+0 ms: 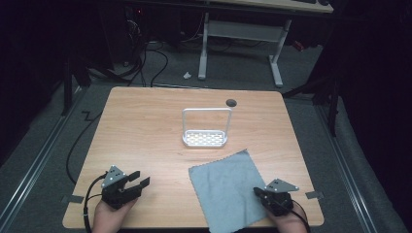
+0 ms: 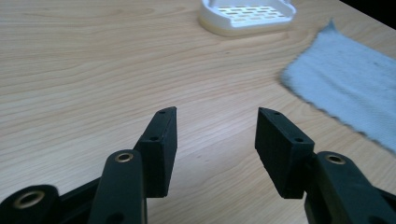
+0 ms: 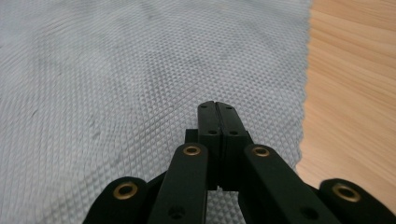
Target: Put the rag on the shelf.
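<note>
Right gripper (image 1: 258, 192): found nearest, at about 5 o'clock on the table; its jaws are pressed tight together with nothing seen between them, and they hang over the cloth near its right edge
Left gripper (image 1: 142, 178): found at about 7 o'clock; its jaws are spread wide and nothing is held in them, with bare wood under and ahead of them
Grey cloth (image 1: 227, 189): laid flat at about 5 o'clock, turned a little like a diamond; its near end hangs at the table's front edge and its far corner points to 12 o'clock
Step in hand: it looks like the cloth is about to be picked up, maybe to be folded or hung
Right side tip: the right jaws should be opened first, because shut jaws can only push the cloth
Grab tip: an edge or a corner should be pinched, not the flat middle, so the cloth is not bunched up
Left side tip: the open left jaws can be slid over to the cloth's left edge, at 3 o'clock from them
White rack (image 1: 205, 139): stood past the cloth toward 12 o'clock, near but not touching; a tall loop handle rises from its tray with holes
Care: the light rack should not be bumped
Table (image 1: 145, 121): wood, with a small dark hole (image 1: 231, 102) at the far side
</note>
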